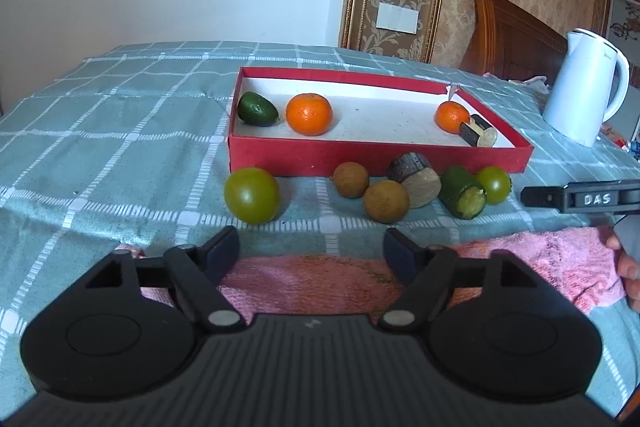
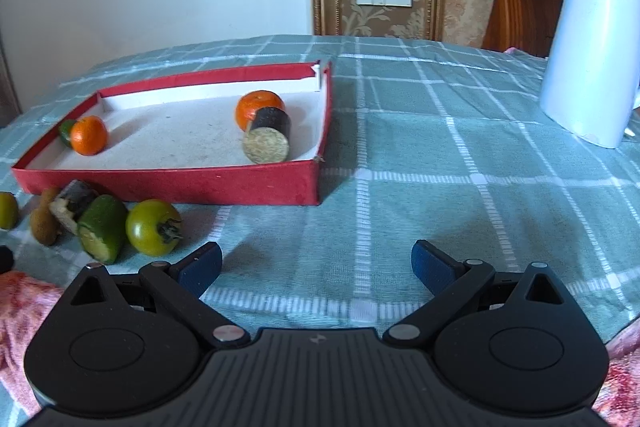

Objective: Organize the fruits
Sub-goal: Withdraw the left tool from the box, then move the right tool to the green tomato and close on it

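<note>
Left wrist view gave me the checked table (image 1: 120,131), then one red box (image 1: 380,157), then one white kettle (image 1: 580,87). Inside the box I counted two oranges (image 1: 309,114), one green piece (image 1: 257,109) and one dark cut piece (image 1: 478,131). Before it lay two green tomatoes (image 1: 251,195), two brown fruits (image 1: 351,179), two cut pieces (image 1: 462,197). Both left tongs (image 1: 312,251) and right tongs (image 2: 316,267) stood apart, holding nothing.
</note>
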The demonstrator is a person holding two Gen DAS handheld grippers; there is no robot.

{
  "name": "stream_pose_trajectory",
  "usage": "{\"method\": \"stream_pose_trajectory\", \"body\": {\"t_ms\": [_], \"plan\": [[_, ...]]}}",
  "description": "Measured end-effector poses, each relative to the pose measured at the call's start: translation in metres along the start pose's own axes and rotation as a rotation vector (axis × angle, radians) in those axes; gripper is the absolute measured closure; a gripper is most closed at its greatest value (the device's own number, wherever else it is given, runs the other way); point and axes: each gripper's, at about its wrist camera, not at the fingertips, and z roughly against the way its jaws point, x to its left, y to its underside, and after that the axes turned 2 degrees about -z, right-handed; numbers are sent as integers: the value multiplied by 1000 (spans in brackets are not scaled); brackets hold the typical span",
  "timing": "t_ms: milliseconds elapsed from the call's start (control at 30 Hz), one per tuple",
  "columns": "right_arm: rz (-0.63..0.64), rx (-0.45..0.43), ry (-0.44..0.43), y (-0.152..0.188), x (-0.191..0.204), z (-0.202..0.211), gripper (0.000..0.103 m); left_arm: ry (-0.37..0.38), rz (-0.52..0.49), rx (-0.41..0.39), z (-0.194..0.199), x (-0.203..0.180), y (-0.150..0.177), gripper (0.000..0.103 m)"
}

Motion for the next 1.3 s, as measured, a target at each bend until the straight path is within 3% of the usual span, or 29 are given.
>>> {"method": "stream_pose_trajectory", "body": {"t_ms": [167, 367, 433, 600, 800, 933, 1233, 1300], "plan": [[22, -43, -104, 4, 7, 13, 1, 11, 7, -6, 0, 2, 3, 19], [98, -144, -95, 8, 29, 32, 2, -21, -36, 8, -1, -6, 6, 4], [101, -134, -103, 6, 32, 29, 2, -9, -6, 5, -1, -1, 6, 0], [117, -85, -112, 0, 40, 17, 22, -10, -1, 5, 0, 0, 6, 0], [138, -72, -145, -5, 49, 11, 24, -11, -5, 5, 0, -1, 6, 0], [145, -48, -196, -8, 55, 7, 36, -11, -7, 5, 0, -1, 7, 0], [155, -53, -208, -11, 60, 6, 38, -9, -4, 3, 1, -1, 7, 0], [149, -47, -232, -11, 59, 6, 46, -9, -3, 3, 1, -1, 7, 0]]}}
